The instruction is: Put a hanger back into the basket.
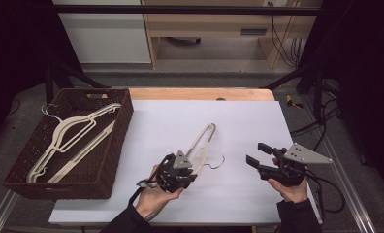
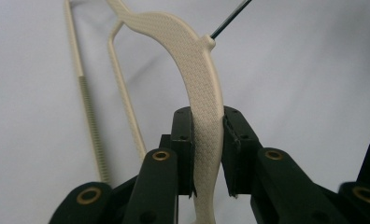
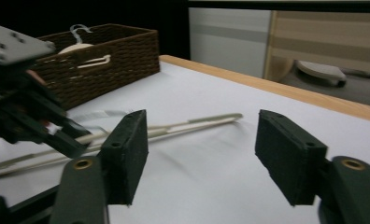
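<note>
the left gripper (image 1: 176, 171) is clamped on a cream plastic hanger (image 1: 202, 139); in the left gripper view its 2 black pads press the flat shoulder bar of that hanger (image 2: 202, 98) from both sides, with the thin bars running off behind. in the high view the hanger lies over the middle of the white sheet (image 1: 238, 121) that covers the tabletop, its narrow looped end pointing toward the far edge and its wire hook (image 1: 217, 163) curling out toward the right, just beside the left gripper.

the right gripper (image 1: 258, 154) is held nearer the right edge of the sheet, well apart from the hanger, and its jaws stand spread with nothing between them; the right gripper view shows the 2 pads (image 3: 125, 154) wide apart over bare sheet, the hanger's long bars farther off.

a brown woven basket (image 1: 113, 145) sits at the left edge of the tabletop with more cream hangers (image 1: 71, 136) lying inside it.
</note>
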